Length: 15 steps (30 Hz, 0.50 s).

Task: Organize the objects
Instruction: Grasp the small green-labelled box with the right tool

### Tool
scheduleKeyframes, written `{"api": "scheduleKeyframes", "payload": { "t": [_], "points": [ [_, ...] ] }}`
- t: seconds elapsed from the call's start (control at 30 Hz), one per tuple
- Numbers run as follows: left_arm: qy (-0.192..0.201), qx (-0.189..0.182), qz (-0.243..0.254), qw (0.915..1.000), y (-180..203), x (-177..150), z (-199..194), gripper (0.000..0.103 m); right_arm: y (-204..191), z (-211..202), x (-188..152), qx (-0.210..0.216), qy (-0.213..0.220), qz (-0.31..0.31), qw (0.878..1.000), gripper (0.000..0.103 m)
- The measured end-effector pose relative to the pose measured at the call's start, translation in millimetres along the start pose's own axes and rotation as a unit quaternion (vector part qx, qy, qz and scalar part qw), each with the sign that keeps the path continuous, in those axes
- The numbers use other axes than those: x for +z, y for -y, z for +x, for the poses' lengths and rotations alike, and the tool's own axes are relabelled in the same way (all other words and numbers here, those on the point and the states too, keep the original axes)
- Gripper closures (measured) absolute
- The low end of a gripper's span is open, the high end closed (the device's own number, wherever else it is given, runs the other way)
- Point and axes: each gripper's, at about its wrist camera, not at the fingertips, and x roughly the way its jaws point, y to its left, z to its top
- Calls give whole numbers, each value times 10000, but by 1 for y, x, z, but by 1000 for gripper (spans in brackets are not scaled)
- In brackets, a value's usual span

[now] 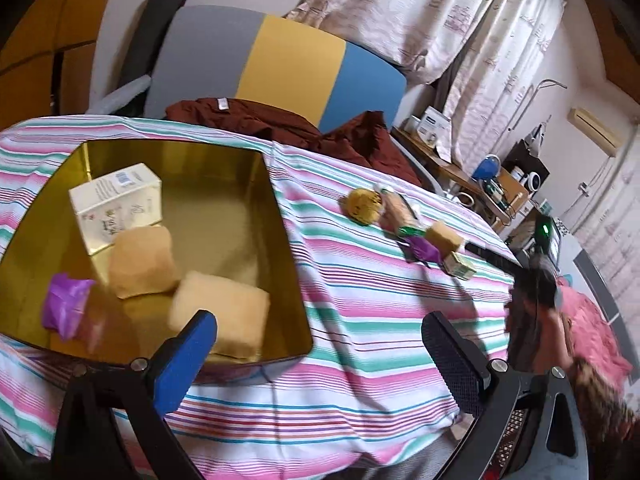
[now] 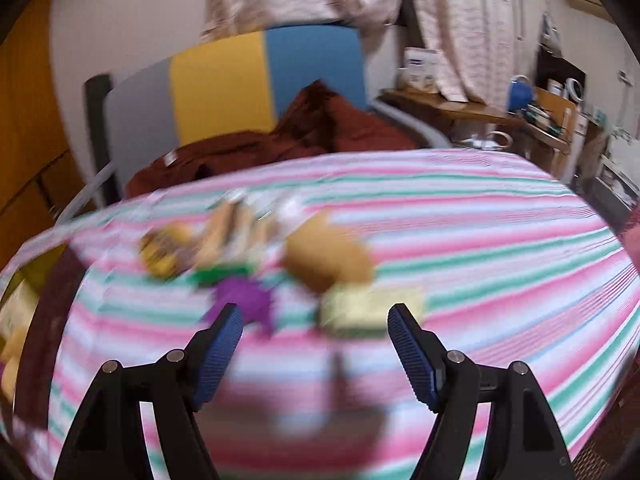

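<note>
Both tongs gape wide, empty. The small pale box [image 2: 370,310] near the right tongs [image 2: 316,326] looks light and stiff; gripping its flat sides seems best.

A striped cloth [image 1: 360,320] in pink, green and white covered the worktop. Behind it stood a headboard [image 1: 280,60] panelled in grey, yellow and blue, with a maroon blanket [image 1: 280,124] bunched at its foot. Pale patterned curtains [image 1: 460,12] hung over the white wall [image 2: 128,20]. A wooden door [image 2: 28,128] stood at the left. To the right, a cluttered wooden desk [image 2: 460,110] held a blue mug [image 2: 520,94].
</note>
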Motion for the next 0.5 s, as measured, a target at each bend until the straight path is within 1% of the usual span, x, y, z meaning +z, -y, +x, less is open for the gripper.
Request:
{"api": "scheduleKeyframes", "payload": {
  "t": [0.03, 0.1, 0.17, 0.23, 0.3, 0.4, 0.43, 0.47, 0.5],
  "points": [
    [-20, -17, 26, 10000, 3, -1, 1, 0, 11, 8, 10, -27, -62, 119, 9999, 27],
    [-65, -53, 78, 9999, 10, -3, 3, 0, 28, 20, 17, 1, -211, 315, 9993, 27],
    [-124, -90, 155, 9998, 18, -5, 6, 0, 41, 34, 17, 23, -405, 537, 9977, 27],
    [-185, -129, 219, 9995, 23, -6, 9, 0, 50, 42, 10, 59, -559, 735, 9957, 27],
    [-236, -156, 302, 9991, 28, -7, 11, 0, 49, 39, -2, 297, -626, 917, 9934, 27],
    [-293, -165, 383, 9987, 34, -6, 15, 0, 35, 26, -21, 902, -686, 956, 9890, 27],
    [-320, -184, 385, 9986, 36, -5, 17, 0, 25, 21, -28, 1121, -746, 840, 9873, 27],
    [-339, -190, 374, 9985, 37, -5, 19, 0, 17, 17, -33, 1249, -782, 711, 9865, 27],
    [-360, -198, 367, 9985, 38, -5, 20, 0, 4, 9, -39, 1324, -758, 405, 9875, 27]
  ]
}}
